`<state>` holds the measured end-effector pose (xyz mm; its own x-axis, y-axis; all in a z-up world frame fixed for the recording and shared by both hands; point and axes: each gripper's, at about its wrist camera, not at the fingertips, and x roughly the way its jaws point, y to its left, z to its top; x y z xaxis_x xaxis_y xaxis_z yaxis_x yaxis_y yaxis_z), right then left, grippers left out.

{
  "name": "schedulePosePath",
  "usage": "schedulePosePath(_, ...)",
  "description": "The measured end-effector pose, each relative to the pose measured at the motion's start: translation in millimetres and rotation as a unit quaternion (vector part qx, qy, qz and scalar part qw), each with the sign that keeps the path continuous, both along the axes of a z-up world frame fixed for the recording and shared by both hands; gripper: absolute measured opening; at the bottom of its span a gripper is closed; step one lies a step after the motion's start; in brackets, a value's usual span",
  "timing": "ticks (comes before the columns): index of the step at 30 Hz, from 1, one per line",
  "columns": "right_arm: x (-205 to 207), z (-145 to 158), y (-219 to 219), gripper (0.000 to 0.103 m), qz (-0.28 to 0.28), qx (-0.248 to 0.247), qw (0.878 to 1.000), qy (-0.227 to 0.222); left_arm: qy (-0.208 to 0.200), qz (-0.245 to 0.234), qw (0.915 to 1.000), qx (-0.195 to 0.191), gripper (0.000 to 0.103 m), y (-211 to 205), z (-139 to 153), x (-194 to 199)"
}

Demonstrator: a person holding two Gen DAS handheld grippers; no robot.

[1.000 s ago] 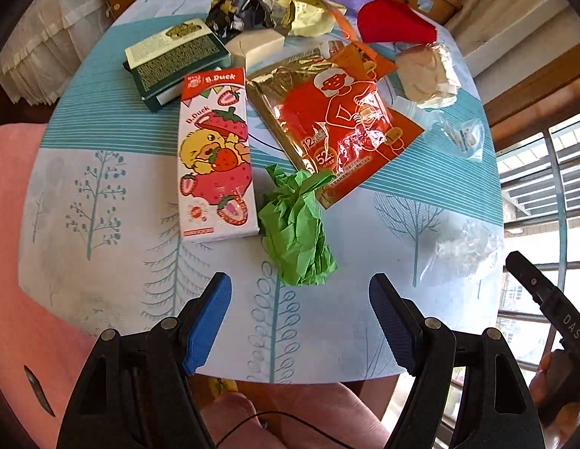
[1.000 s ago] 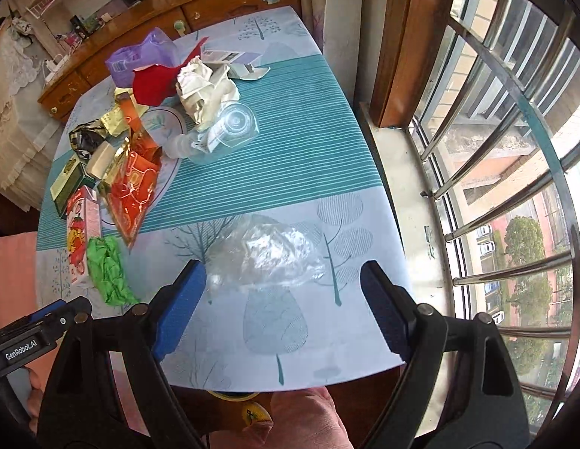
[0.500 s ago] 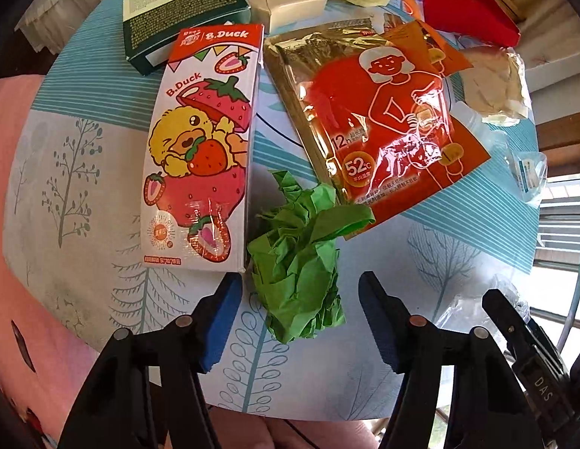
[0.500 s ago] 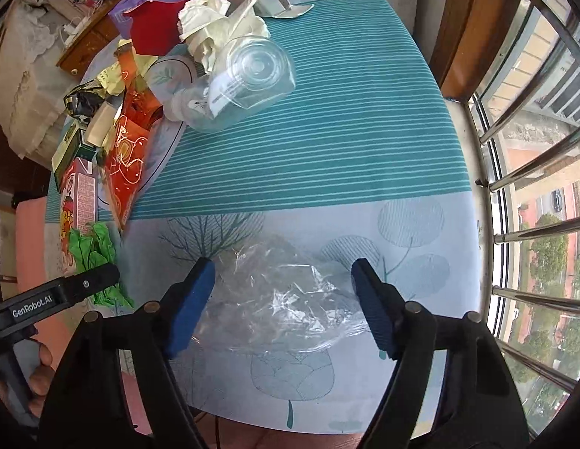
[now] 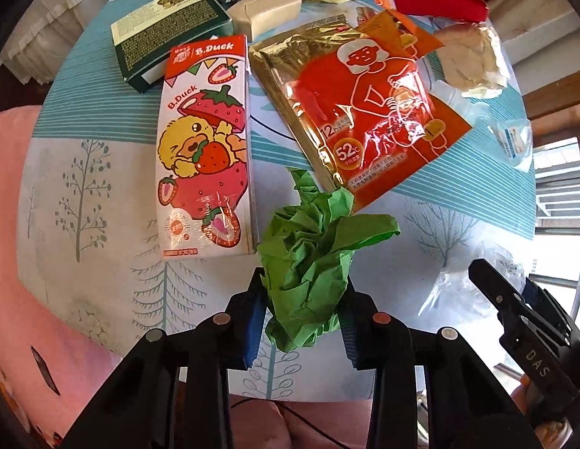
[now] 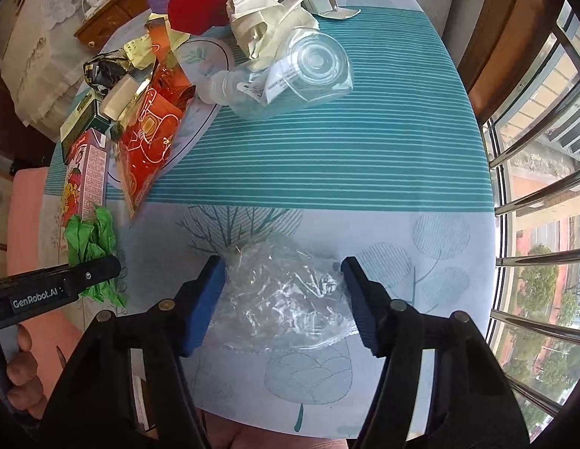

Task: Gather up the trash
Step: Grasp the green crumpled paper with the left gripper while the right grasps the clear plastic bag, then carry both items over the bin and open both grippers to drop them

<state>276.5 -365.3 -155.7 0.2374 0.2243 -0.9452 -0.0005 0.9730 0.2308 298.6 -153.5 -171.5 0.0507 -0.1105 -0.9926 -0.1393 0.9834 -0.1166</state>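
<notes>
My left gripper [image 5: 303, 295] is shut on a crumpled green paper wad [image 5: 312, 262] near the table's front edge; the wad also shows in the right wrist view [image 6: 89, 239]. My right gripper [image 6: 282, 280] is open, its blue pads on either side of a crumpled clear plastic bag [image 6: 286, 295] that lies on the tablecloth; the pads touch or nearly touch the bag's sides. The bag also shows at the right of the left wrist view [image 5: 473, 277].
More trash lies further back: a B.Duck strawberry carton [image 5: 205, 149], an orange-red foil pouch [image 5: 368, 116], a green box [image 5: 166, 33], a red cloth [image 6: 200, 0], crumpled cream paper [image 6: 263, 11] and a clear plastic bottle [image 6: 290, 78]. Window bars [image 6: 533, 194] stand right of the table.
The left gripper moved forward around the green wad and shut on it. The right gripper moved forward around the clear bag and narrowed towards its sides.
</notes>
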Motion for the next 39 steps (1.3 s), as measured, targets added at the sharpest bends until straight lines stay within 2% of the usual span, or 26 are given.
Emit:
schedulePosePath(6,-19.2,22.3,18.8,0.059,0.007,0.017,1.0,-0.017,-0.037,-0.042,0.9984,0.006,0.035,0.8,36.5,-32.7)
schedulePosePath(9,-40.4,52.4,48.0,0.059,0.016,0.026,0.998,-0.048,-0.062,-0.067,0.9957,0.014,0.035,1.1,53.4,-47.8)
schedulePosePath(13,-71.5,82.0,77.4,0.059,0.008,0.021,0.997,-0.078,-0.093,-0.097,0.9909,0.006,0.035,25.0,87.7,-63.8)
schedulePosePath(15,-81.2,87.8,84.4,0.059,0.003,0.02,0.996,-0.084,-0.112,-0.117,0.9868,0.001,0.035,54.7,104.7,-87.3)
schedulePosePath(16,-103.2,98.6,100.1,0.059,-0.013,0.014,0.995,-0.095,-0.121,-0.128,0.9843,-0.001,0.035,62.6,110.5,-97.3)
schedulePosePath(17,-103.2,98.6,100.1,0.059,-0.013,0.014,0.995,-0.095,-0.13,-0.14,0.9816,-0.002,0.035,70.7,115.5,-107.0)
schedulePosePath(19,-145.3,112.2,120.6,0.059,-0.048,0.005,0.993,-0.108,-0.141,-0.159,0.9771,-0.002,0.035,87.4,123.8,-125.8)
schedulePosePath(23,-199.7,115.7,156.5,0.059,-0.087,-0.008,0.989,-0.122,-0.161,-0.191,0.9683,0.003,0.035,127.6,134.8,-170.6)
schedulePosePath(26,-235.5,106.1,183.7,0.059,-0.098,-0.022,0.988,-0.118,-0.162,-0.204,0.9656,0.006,0.035,152.9,127.0,-198.8)
schedulePosePath(33,-285.6,72.7,212.6,0.059,-0.109,-0.025,0.992,-0.064,-0.128,-0.211,0.969,-0.006,0.035,185.4,93.4,-249.7)
schedulePosePath(37,-296.4,31.0,218.6,0.059,-0.112,-0.025,0.993,-0.023,-0.112,-0.212,0.9708,-0.008,0.035,183.8,59.6,-269.2)
schedulePosePath(38,-296.4,31.0,218.6,0.059,-0.112,-0.025,0.993,-0.023,-0.104,-0.215,0.971,-0.008,0.035,182.3,47.3,-273.9)
schedulePosePath(39,-302.7,0.8,218.6,0.059,-0.119,-0.021,0.993,0.005,-0.096,-0.218,0.9711,-0.006,0.035,180.1,33.2,-277.5)
